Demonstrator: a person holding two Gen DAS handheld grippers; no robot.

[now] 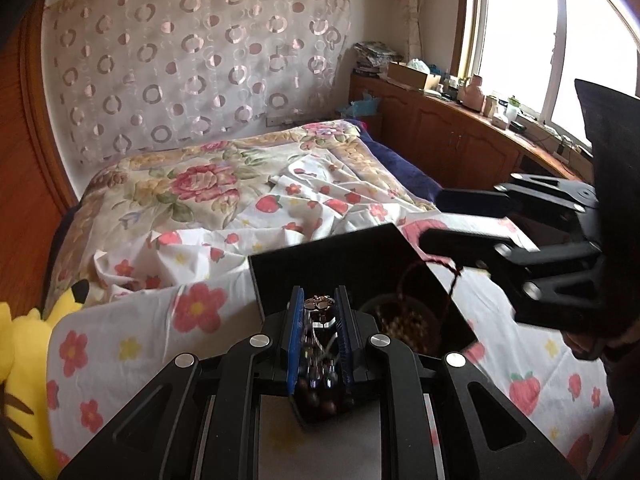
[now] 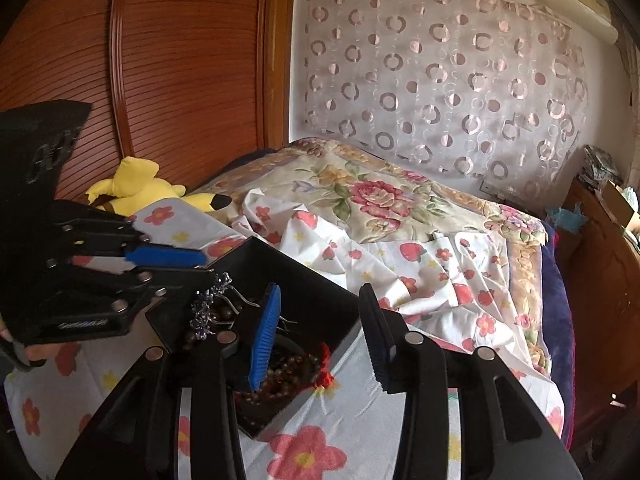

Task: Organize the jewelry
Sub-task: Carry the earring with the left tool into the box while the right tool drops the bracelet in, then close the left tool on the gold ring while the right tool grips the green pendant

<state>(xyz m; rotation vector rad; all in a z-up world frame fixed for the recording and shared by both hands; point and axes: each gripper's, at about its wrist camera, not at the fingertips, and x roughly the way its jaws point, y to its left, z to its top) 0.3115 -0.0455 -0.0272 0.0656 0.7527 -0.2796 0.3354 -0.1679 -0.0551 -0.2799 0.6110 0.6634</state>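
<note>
Left wrist view shows my left gripper (image 1: 320, 320) fingers clamped on a jewelry cluster (image 1: 319, 306) above the black box (image 1: 320, 268) on the bed, right gripper (image 2: 320, 320) fingers apart over it; beaded strands (image 2: 280, 372) already inside, so sorting appears partly done.

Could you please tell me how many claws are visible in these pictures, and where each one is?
2. The left claw is closed on jewelry above the black box; the right claw is open over that box.
</note>
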